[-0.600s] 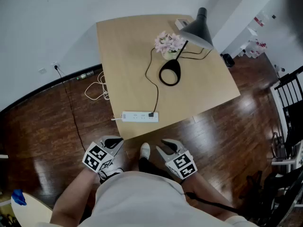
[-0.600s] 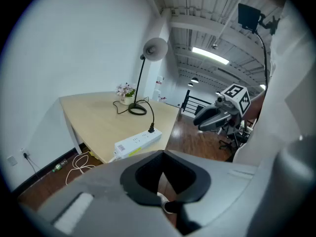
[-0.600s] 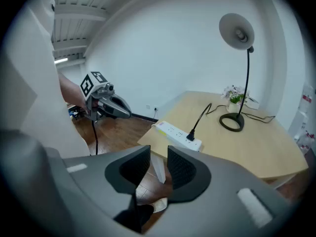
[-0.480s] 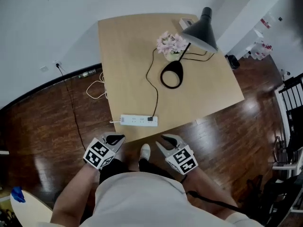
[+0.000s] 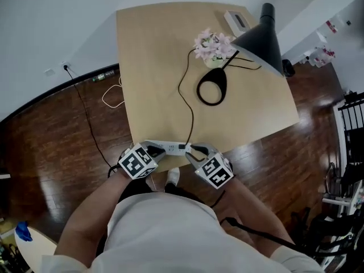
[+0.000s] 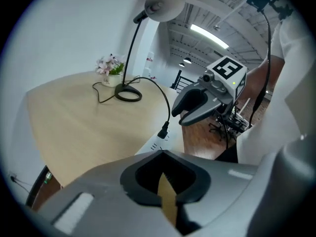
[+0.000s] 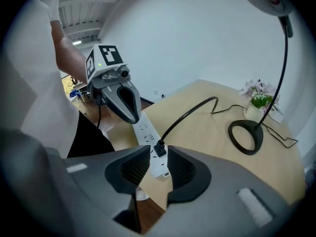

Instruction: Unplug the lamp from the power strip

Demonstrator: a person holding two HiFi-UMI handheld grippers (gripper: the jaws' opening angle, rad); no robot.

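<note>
Where plug [image 7: 159,149] sits in strip [image 7: 145,130], right tool [image 7: 158,158] straddles it

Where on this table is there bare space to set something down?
The left half of the table is bare, from the far edge down to the power strip, left of the lamp cord. The right side is crowded: lamp base, flowers, white box.

Both forearms reach forward – left hand-held gripper [image 5: 154,149] closed, right hand-held gripper [image 5: 195,150] parted (both angled downward).
</note>
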